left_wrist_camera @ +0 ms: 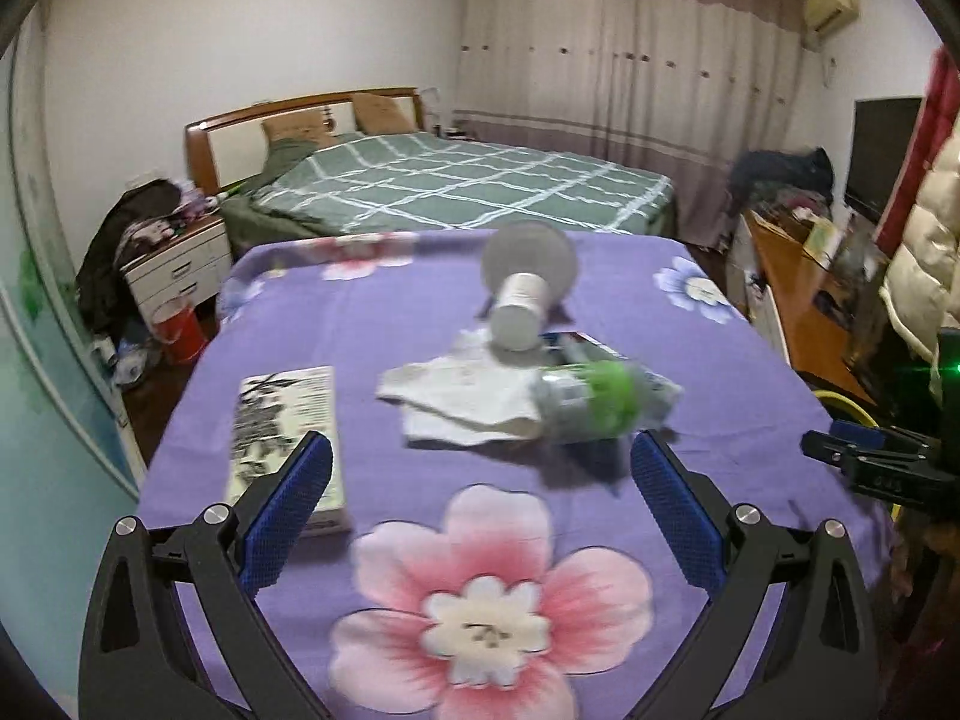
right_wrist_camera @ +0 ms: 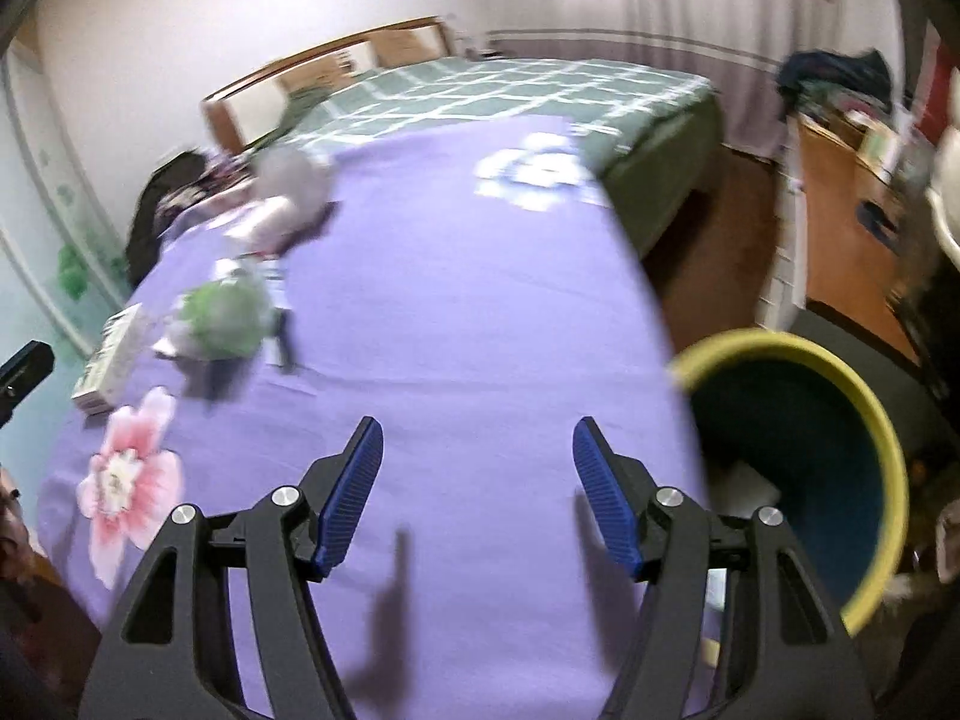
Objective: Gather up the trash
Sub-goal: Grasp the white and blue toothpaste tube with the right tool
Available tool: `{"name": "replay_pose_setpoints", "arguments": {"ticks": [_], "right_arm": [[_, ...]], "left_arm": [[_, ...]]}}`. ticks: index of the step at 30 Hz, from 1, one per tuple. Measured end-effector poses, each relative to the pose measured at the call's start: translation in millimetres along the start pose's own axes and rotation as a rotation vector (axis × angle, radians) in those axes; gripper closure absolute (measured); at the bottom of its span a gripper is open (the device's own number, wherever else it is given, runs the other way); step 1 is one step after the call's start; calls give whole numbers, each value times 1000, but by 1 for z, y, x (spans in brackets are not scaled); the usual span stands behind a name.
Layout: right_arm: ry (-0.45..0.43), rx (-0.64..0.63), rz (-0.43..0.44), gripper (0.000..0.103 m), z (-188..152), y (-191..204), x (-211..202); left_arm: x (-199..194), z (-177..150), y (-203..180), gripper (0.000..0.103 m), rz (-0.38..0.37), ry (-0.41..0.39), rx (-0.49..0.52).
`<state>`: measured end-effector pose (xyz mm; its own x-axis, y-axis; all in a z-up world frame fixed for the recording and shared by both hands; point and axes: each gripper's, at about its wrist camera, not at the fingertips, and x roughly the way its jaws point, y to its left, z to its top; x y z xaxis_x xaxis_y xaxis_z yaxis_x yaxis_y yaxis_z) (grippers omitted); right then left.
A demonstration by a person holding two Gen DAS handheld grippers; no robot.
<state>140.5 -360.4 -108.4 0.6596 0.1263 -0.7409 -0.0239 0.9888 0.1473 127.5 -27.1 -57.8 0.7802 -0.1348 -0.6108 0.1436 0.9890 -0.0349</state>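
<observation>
On the purple flowered tablecloth point(left_wrist_camera: 372, 324) lie a tipped paper cup point(left_wrist_camera: 517, 313), crumpled white paper point(left_wrist_camera: 462, 402) and a plastic bottle with a green label point(left_wrist_camera: 591, 405). My left gripper point(left_wrist_camera: 480, 456) hovers just short of them, open wide, with nothing between its blue pads. The right wrist view is blurred. It shows the bottle point(right_wrist_camera: 225, 318) and the cup point(right_wrist_camera: 282, 204) far off at the left. My right gripper point(right_wrist_camera: 478, 429) is open over bare cloth point(right_wrist_camera: 480, 300), holding nothing. A yellow-rimmed bin point(right_wrist_camera: 780, 341) stands below the table's right edge.
A printed booklet point(left_wrist_camera: 288, 426) lies left of the trash, and a flat box point(left_wrist_camera: 579, 345) lies behind the bottle. My right gripper point(left_wrist_camera: 864, 459) shows at the table's right edge. A green checked bed point(left_wrist_camera: 456, 186), a nightstand point(left_wrist_camera: 174, 264) and a wooden desk point(left_wrist_camera: 798, 294) stand beyond.
</observation>
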Motion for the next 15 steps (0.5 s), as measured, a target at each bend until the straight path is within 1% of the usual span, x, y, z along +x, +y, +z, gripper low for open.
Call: {"name": "replay_pose_setpoints", "arguments": {"ticks": [3, 6, 9, 15], "right_arm": [[4, -46, 47, 40, 15, 30, 16], [17, -77, 80, 41, 28, 51, 33], [34, -105, 96, 47, 38, 68, 48], [80, -132, 100, 55, 51, 84, 74]], "left_arm": [[1, -2, 11, 5, 16, -2, -17], [7, -4, 20, 5, 29, 2, -27], [13, -7, 26, 5, 31, 13, -39], [25, -9, 31, 5, 17, 30, -59]]}}
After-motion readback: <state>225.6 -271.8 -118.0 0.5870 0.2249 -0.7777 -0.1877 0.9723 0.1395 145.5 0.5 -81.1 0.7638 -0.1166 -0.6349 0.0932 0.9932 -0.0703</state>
